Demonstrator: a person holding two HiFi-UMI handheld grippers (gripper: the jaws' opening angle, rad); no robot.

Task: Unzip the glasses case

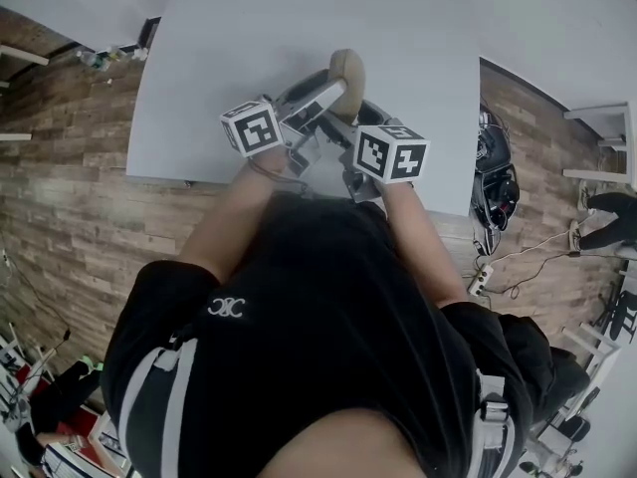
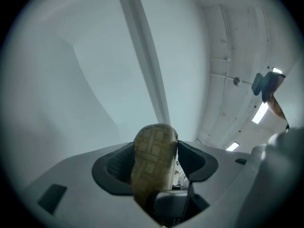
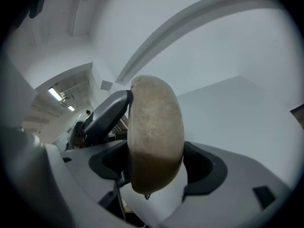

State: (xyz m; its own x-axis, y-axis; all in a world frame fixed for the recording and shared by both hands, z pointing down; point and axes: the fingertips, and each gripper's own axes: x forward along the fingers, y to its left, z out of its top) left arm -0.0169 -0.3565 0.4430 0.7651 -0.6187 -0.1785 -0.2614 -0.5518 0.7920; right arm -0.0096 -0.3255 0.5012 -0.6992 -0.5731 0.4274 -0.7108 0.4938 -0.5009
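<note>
Glasses case [image 1: 346, 68]: tan and oval, over the near part of the table, standing on end between the two tools. Its far end points towards the middle of the table.
Table [image 1: 299, 28]: white and plain, with its near edge just in front of the person.
Left gripper [image 2: 156, 164]: over the table's near edge. Its dark pads press on both flat sides of the case, so it is pinching the case at a wide spread.
Right gripper [image 3: 156, 165]: also over the table's near edge, right beside the left one. Its jaws are spread wide; the case stands between them, but the pads do not press on it.
Case surface: the left gripper view shows a faint checked pattern, and the right gripper view shows a smooth, rounded tan side.
Small tab [image 3: 146, 196]: hangs from the case's lower edge in the right gripper view.
Zip: no view shows clearly whether it is open or shut.
Marker cubes: one on each tool, over the table's near edge, the left [image 1: 251, 127] and the right [image 1: 390, 152].
Person [image 1: 318, 307]: in a black shirt at the table's near side, both forearms reaching to the tools.
Floor [image 1: 70, 217]: wooden planks around the table.
</note>
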